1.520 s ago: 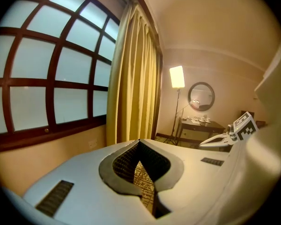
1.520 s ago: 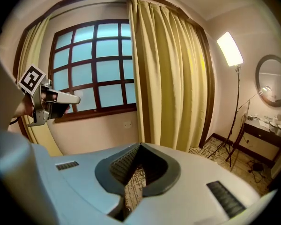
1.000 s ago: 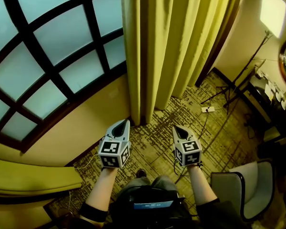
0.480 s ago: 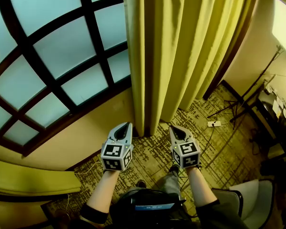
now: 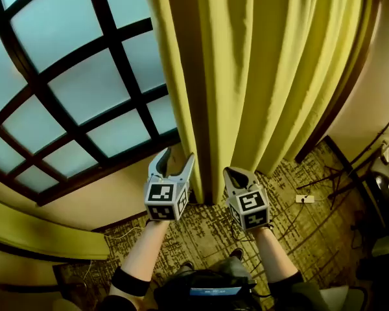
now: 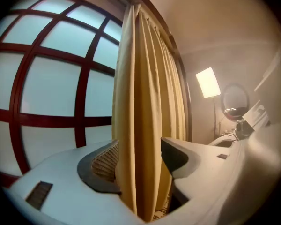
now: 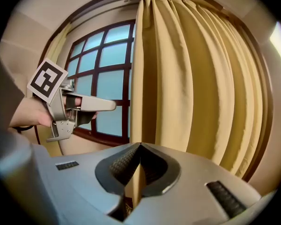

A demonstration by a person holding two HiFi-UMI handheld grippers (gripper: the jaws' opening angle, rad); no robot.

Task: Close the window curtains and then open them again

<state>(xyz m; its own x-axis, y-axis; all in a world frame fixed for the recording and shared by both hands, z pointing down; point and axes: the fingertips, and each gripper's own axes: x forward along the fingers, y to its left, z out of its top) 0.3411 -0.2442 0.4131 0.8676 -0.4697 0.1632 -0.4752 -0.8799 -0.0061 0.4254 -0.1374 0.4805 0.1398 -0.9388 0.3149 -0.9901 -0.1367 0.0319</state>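
**Curtain approach: yellow curtain point(image 5: 259, 76) hangs gathered from 12 to 2 o'clock in the head view; window point(image 5: 84, 89) stands uncovered at 10 o'clock.**

Left gripper point(image 5: 175, 158), just below centre: the jaws have just been opening and now stand wide apart, with the leading fold point(image 6: 138, 102) in the gap and the pads not pressing it. Right gripper point(image 5: 233, 172), at 5 o'clock: jaws closed tip to tip, holding nothing, just beside the folds. Judgement: the cloth is soft, light and limp. Pinch the doubled leading edge, not a loose pleat. Pull level toward 9 o'clock, since thin fabric may slip free.
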